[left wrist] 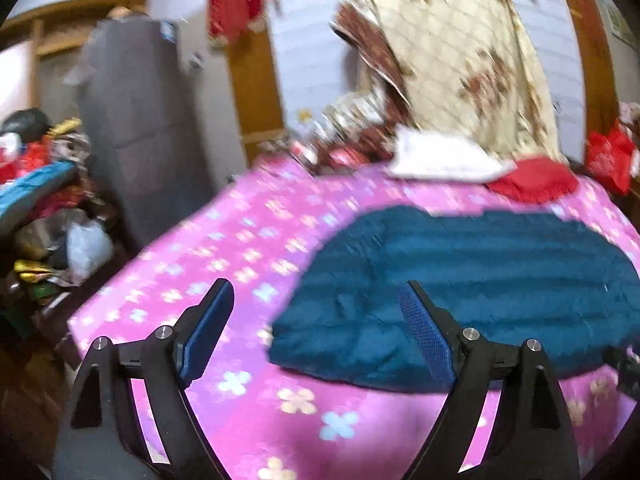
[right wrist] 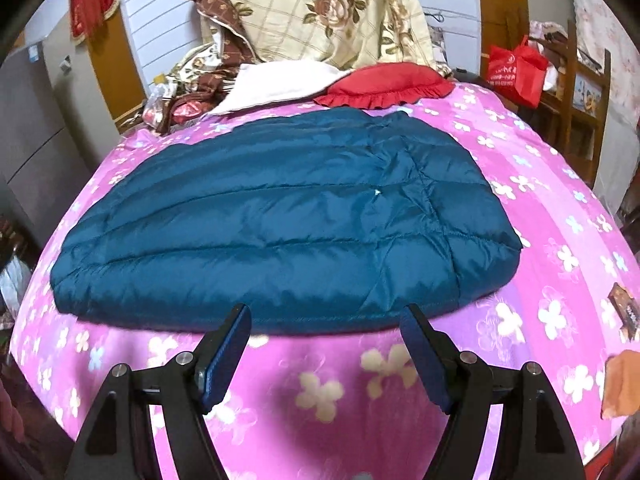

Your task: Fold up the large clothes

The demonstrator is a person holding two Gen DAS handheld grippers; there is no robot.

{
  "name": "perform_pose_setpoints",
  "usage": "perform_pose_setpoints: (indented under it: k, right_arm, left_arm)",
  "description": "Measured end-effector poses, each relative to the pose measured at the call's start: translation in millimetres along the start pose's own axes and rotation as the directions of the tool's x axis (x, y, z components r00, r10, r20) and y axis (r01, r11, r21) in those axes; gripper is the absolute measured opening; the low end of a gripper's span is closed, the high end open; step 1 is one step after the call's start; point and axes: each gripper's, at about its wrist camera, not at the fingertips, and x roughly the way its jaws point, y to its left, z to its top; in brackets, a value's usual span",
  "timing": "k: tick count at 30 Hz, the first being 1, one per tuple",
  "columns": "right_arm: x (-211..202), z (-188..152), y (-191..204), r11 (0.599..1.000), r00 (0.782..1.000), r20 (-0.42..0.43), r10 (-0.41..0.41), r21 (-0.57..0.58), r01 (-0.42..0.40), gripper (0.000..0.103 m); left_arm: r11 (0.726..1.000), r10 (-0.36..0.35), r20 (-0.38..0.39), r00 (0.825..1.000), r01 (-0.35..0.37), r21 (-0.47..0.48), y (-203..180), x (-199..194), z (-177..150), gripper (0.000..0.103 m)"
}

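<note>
Blue textured fingers (right wrist: 224, 360) apart; quilted teal jacket (right wrist: 280, 224) beyond.

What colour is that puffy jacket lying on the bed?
Dark teal blue, quilted in stripes: the jacket shows best in the right wrist view.

**Teal jacket lying flat on the bed**

The quilted teal down jacket (right wrist: 280, 216) lies flat across the middle of the bed (right wrist: 540, 208), folded into a broad rounded slab, its horizontal stitch lines showing and its long edge near the bed's near edge.
</note>
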Motion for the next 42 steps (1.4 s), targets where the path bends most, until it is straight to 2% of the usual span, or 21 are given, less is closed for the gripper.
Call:
perform_pose_setpoints:
  k: [2, 3, 6, 12, 18, 22, 27, 30, 42]
  right_arm:
    - [-9.8, -4.6, 4.5, 1.000, 1.000, 0.011, 0.004, -0.008, -0.004, 0.074]
    - [-14.6, -7.5, 6.6, 1.000, 1.000, 0.017, 0.007, -0.011, -0.007, 0.074]
    - [-26.9, -15.4, 13.1, 1.000, 1.000, 0.023, 0.014, -0.019, -0.013, 0.074]
    - [-49.4, -33.1, 24.1, 0.999, 1.000, 0.030, 0.008, -0.047, -0.007, 0.074]
    - [-66.0, -48.5, 23.4, 0.999, 0.999, 0.035, -0.001, -0.046, 0.002, 0.074]
    - [-76.0, -58.2, 23.0, 0.999, 0.999, 0.036, -0.009, -0.050, 0.011, 0.074]
    - [-85.5, -66.8, 15.6, 0.999, 0.999, 0.033, -0.033, -0.039, 0.034, 0.074]
    - [-89.9, -70.7, 10.9, 0.999, 0.999, 0.032, -0.039, -0.026, 0.040, 0.074]
    - [-99.7, -80.2, 7.8, 0.997, 0.997, 0.038, -0.072, -0.036, 0.073, 0.075]
  left_arm:
    - [0.999, 0.028, 0.060, 0.998, -0.026, -0.038, 8.9, -17.6, 1.0, 0.088]
    - [0.998, 0.036, 0.068, 0.997, -0.033, -0.052, 12.7, -22.7, 1.2, 0.092]
    - [0.996, -0.021, 0.071, 0.997, 0.027, -0.081, 23.9, -39.3, 3.3, 0.096]
    - [0.995, -0.068, 0.082, 0.994, 0.073, -0.069, 22.8, -62.4, -2.7, 0.096]
    - [0.994, -0.108, 0.017, 0.994, 0.108, -0.007, 12.5, -77.3, -13.8, 0.096]
    - [0.992, -0.130, -0.004, 0.992, 0.130, -0.001, 8.6, -87.5, -20.4, 0.096]
    - [0.981, -0.191, -0.065, 0.979, 0.193, 0.022, -3.5, -98.5, -27.1, 0.096]
    - [0.965, -0.248, -0.103, 0.963, 0.255, 0.061, -16.3, -106.6, -34.0, 0.096]
    - [0.944, -0.301, -0.125, 0.945, 0.314, 0.105, -33.8, -125.4, -42.7, 0.096]
